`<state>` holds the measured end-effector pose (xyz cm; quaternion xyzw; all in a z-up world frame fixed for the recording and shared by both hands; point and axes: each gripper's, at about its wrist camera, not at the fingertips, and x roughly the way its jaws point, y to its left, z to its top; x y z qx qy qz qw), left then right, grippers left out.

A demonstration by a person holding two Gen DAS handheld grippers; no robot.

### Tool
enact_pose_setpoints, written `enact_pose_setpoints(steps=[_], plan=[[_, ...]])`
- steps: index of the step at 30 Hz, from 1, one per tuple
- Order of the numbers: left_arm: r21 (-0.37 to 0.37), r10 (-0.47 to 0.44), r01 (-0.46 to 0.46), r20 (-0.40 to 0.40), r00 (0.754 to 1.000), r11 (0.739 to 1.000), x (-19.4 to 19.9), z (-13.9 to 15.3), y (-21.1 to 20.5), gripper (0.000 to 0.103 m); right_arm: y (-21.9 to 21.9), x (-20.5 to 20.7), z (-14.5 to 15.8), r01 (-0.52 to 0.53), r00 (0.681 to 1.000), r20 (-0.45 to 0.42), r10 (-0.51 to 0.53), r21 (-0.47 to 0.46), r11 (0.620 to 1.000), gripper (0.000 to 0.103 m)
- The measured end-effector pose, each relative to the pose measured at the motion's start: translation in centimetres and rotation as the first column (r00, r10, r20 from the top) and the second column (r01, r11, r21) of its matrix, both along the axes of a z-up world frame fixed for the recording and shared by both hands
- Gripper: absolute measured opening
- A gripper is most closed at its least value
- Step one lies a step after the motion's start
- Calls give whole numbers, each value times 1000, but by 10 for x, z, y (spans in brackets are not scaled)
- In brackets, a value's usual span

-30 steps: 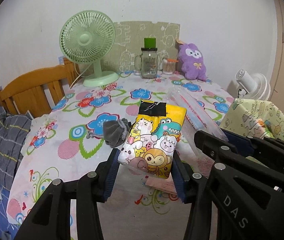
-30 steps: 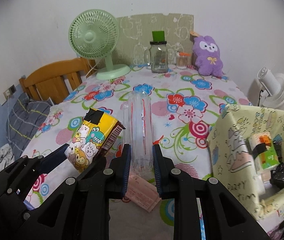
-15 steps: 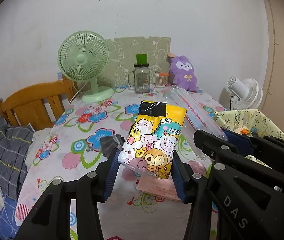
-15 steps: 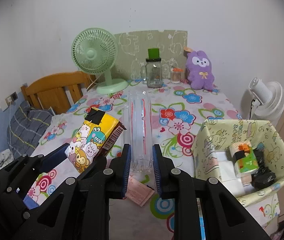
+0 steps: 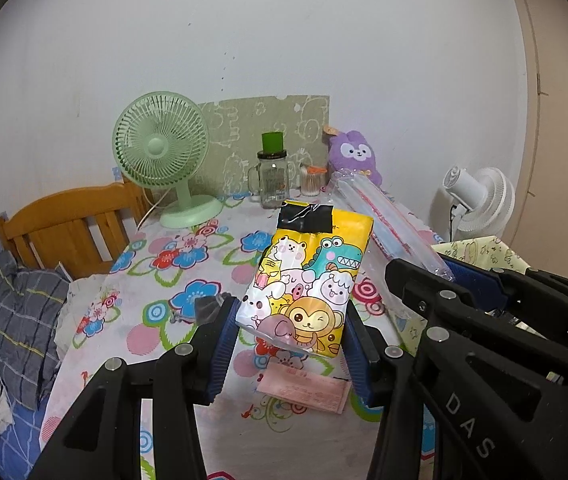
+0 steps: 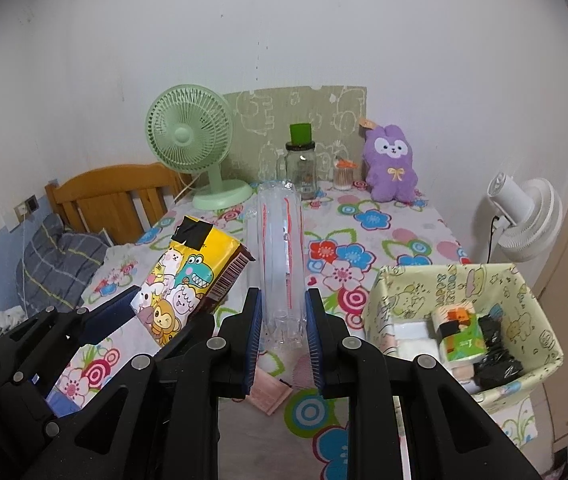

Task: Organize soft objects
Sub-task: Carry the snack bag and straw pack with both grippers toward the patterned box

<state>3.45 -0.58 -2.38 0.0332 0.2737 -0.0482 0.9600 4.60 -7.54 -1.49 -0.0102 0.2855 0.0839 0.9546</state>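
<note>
The table (image 6: 424, 236), under a flowered cloth, carries everything; at its near right corner stands the paper-lined box (image 6: 404, 280), already holding a green-and-orange pack, white folded pieces and something black, so part of the sorting looks done; at the far edge sit a green fan (image 6: 196, 140), a glass jar (image 6: 302, 168) and a purple plush rabbit (image 6: 390, 168), and whether the rabbit is meant for the box I cannot tell.

Both hands are loaded and held above the cloth; the left gripper (image 5: 290, 332) has its jaws partway in, clamped on the lower sides of the yellow cartoon pack (image 5: 308, 276), which stands tilted up over the middle of the table; the right gripper (image 6: 282, 330) has its jaws narrow, pinching the base of the clear plastic sleeve (image 6: 280, 248), which points away toward the far edge.

By my reading the step in hand is the carry to the box, with neither item over it yet; both are left to drop in.

Still on the cloth: a dark grey sock-like bundle (image 5: 204, 306) near the middle, just beyond the left fingers, and a small pink packet (image 5: 304, 392) by the near edge, beneath the yellow pack.
</note>
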Motion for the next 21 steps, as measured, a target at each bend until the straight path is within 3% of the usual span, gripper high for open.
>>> enact_pose_setpoints(steps=[21], plan=[[1, -40, 40, 16, 999, 999, 4, 13, -47, 51, -46, -3, 19, 16, 999, 32, -16, -6, 1000, 25]])
